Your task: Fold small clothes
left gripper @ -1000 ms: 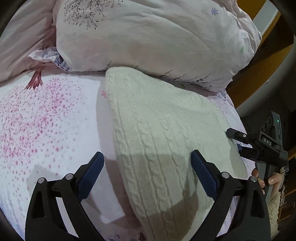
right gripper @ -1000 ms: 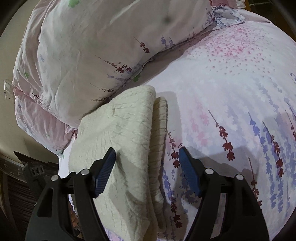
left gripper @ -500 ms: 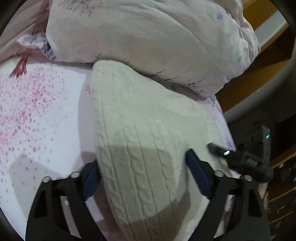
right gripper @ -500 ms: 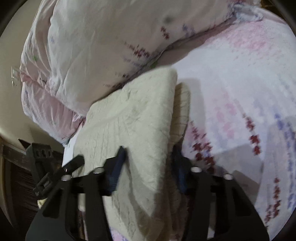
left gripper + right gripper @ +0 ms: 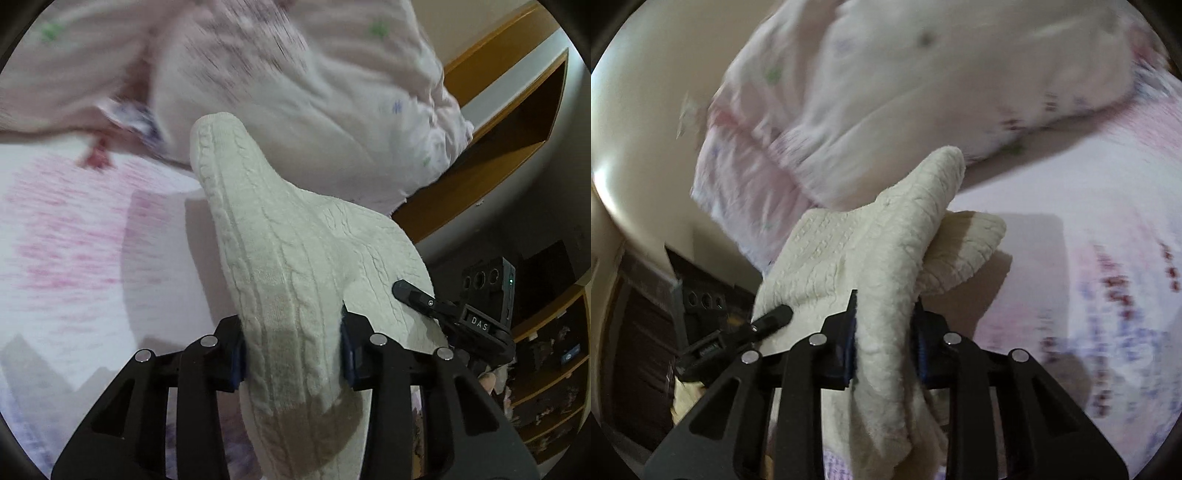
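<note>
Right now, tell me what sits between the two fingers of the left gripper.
A bunched fold of the cream knitted sweater fills the gap of the left gripper, whose jaws are closing on it. The left wrist view shows this.

Both tools angle downward: left tool (image 5: 291, 350) closing, pads pinching knit cloth; right tool (image 5: 886, 339) closing too, gripping a fold.

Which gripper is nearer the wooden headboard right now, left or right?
Right. The right gripper grips the sweater edge toward the wooden headboard; the left gripper, closing on the sweater too, sits farther in over the bedsheet.
</note>
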